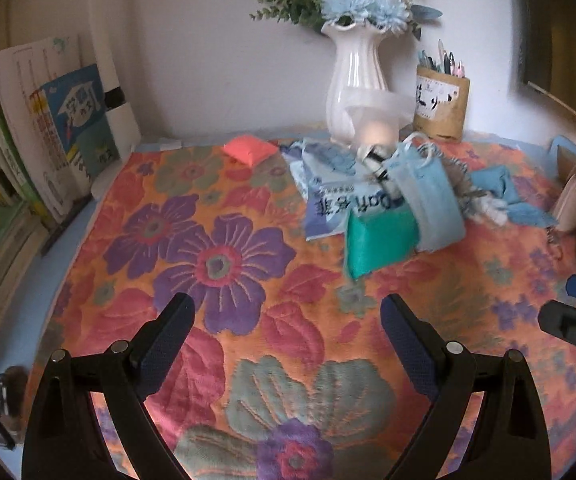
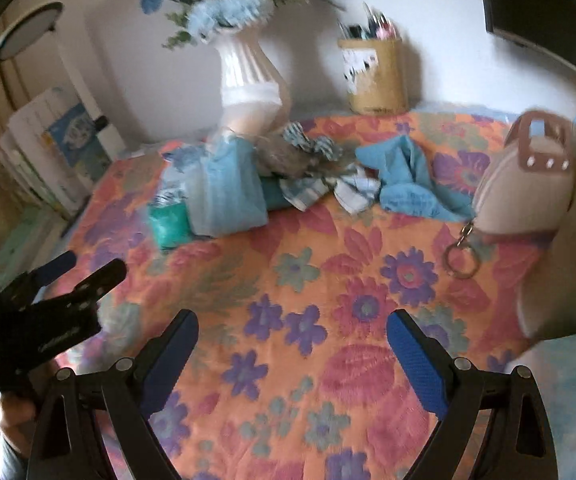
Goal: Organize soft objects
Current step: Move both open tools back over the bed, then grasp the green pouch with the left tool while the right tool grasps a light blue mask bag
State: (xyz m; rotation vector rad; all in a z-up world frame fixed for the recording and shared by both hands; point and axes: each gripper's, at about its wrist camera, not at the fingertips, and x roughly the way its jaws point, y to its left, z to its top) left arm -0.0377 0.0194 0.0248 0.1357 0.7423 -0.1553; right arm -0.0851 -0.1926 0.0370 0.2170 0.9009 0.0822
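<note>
Your left tool [image 1: 288,312] hangs over the flowered cloth [image 1: 215,264] with its fingers spread wide and nothing between them. Your right tool [image 2: 292,328] is the same: fingers wide apart, empty, above the cloth on the tabletop. In the right wrist view, your left tool shows at the left edge, with your hand [image 2: 11,412] gripping it from below.

Ahead of both tools, toward the back of the tabletop, lies the heap of soft things. A green pouch [image 1: 380,240] sits at its near edge, touching a light blue face mask [image 1: 432,200] that leans just beside it. Behind the pouch is a printed blue-and-white packet [image 1: 328,204]. To the right of the mask, a blue cloth [image 1: 500,188] lies crumpled, with a checked fabric piece [image 2: 320,192] between them. A pink cushion [image 1: 249,150] rests alone, apart from the heap on its left.

At the far right a beige handbag [image 2: 528,184] stands, a key ring [image 2: 462,260] trailing from it. Behind the heap stand a white vase [image 1: 354,84] of blue flowers and a pen holder [image 1: 442,104]. Books [image 1: 55,128] lean at the left.
</note>
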